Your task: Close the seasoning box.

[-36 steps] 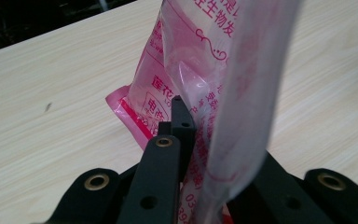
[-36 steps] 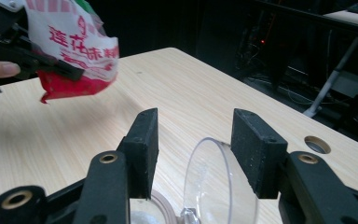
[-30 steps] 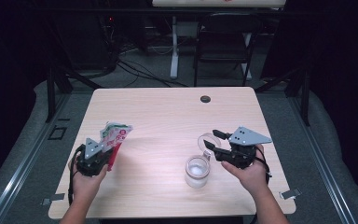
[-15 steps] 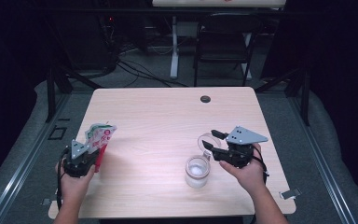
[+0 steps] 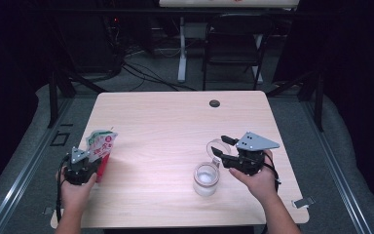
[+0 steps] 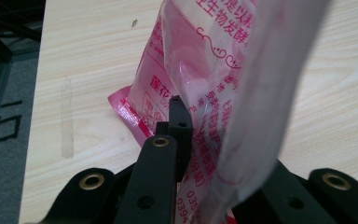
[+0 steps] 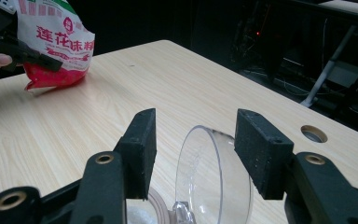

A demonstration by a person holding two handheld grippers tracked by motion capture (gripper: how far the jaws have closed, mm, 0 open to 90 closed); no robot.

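At the left edge of the table point(image 5: 175, 122), a pale wood-grain top with rounded corners, the left hand-held gripper point(image 5: 80, 165) has its jaws clamped narrow on a red and white pouch point(image 5: 100, 148). The pouch stands near the table's left edge with its bottom on the wood; in the left gripper view the pouch point(image 6: 205, 84) runs up between the black jaws, its clear film creased. The person's hand point(image 5: 73, 187) comes in from the near edge.

Right of centre stands a clear glass jar point(image 5: 206, 178), near the front of the table, with its clear hinged lid point(image 5: 217, 148) tipped up and open. The right hand-held gripper point(image 5: 224, 152) sits just beside the jar, and its jaws stand wide and have just been opening. In the right gripper view the lid point(image 7: 214, 172) is between the two pads, neither of them pressing on it.

Toward the far edge the table has a round cable hole point(image 5: 215, 103). The room is dark. Grey floor point(image 5: 331, 161) surrounds the table, cables point(image 5: 146, 73) trail behind it, and a dark chair point(image 5: 233, 48) stands beyond the far edge.
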